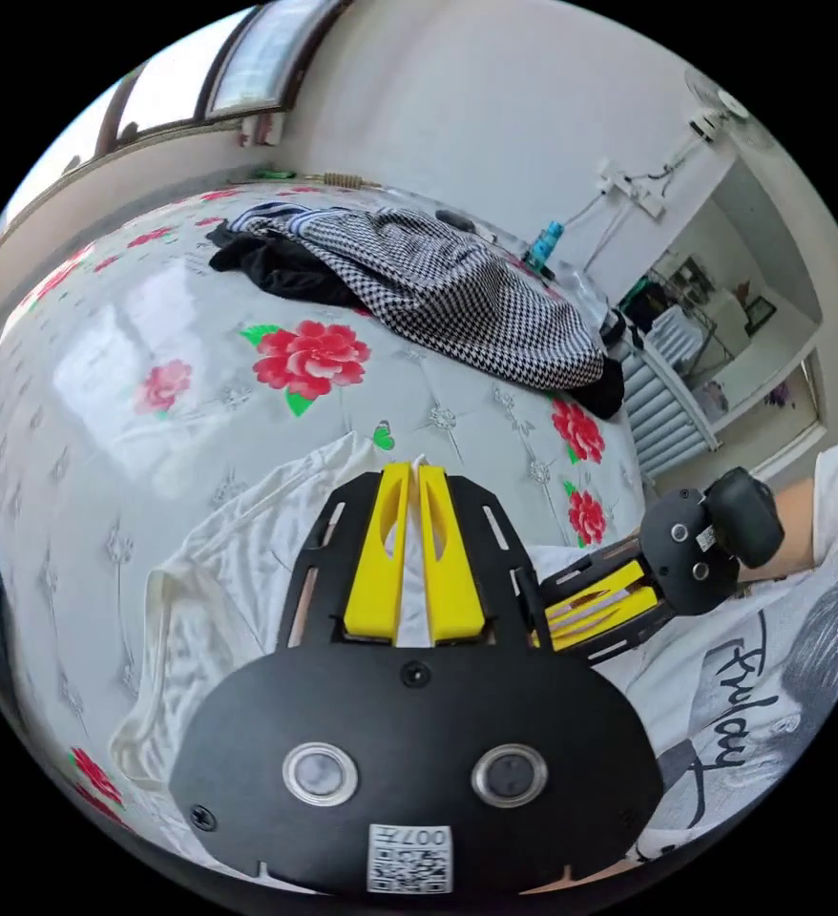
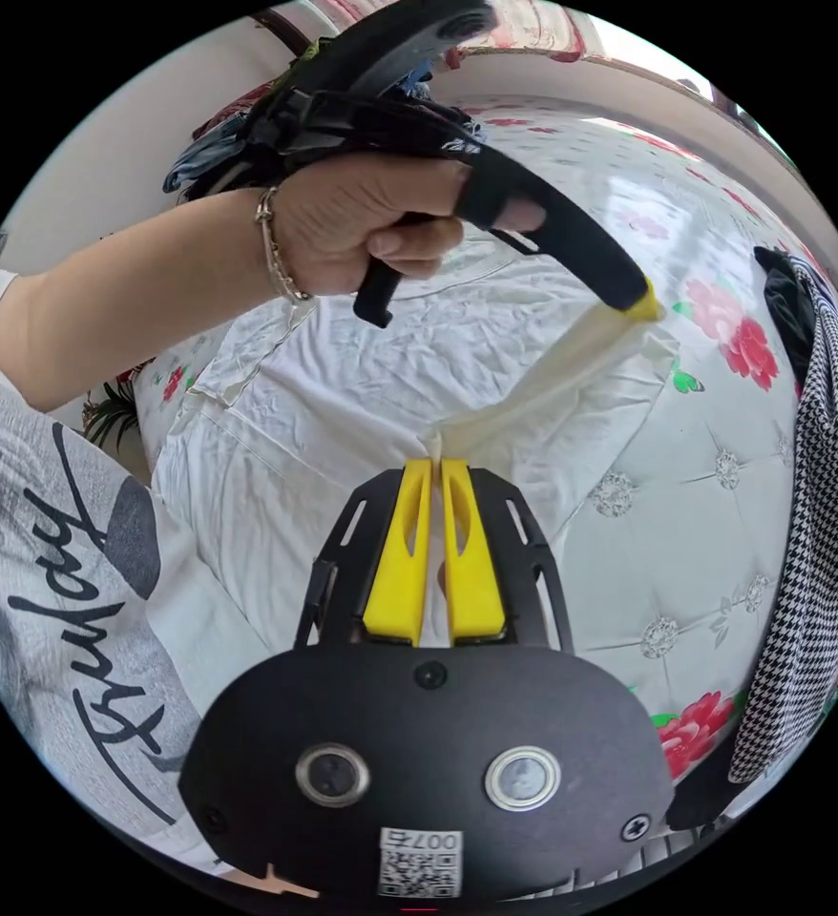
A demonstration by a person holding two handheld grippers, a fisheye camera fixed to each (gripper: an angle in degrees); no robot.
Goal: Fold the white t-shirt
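White t-shirt (image 2: 343, 401) lies on the bed (image 2: 686, 534). Left claw (image 2: 646, 303) and right claw (image 2: 435, 468) both clamped on one edge, stretched taut between them; houndstooth garment (image 2: 820, 534) well beyond.

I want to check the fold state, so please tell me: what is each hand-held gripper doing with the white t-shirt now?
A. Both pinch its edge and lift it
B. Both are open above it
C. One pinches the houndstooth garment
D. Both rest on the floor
A: the right hand-held gripper and the left hand-held gripper each have their jaws closed on an edge of the white t-shirt, stretched between them above the bed.
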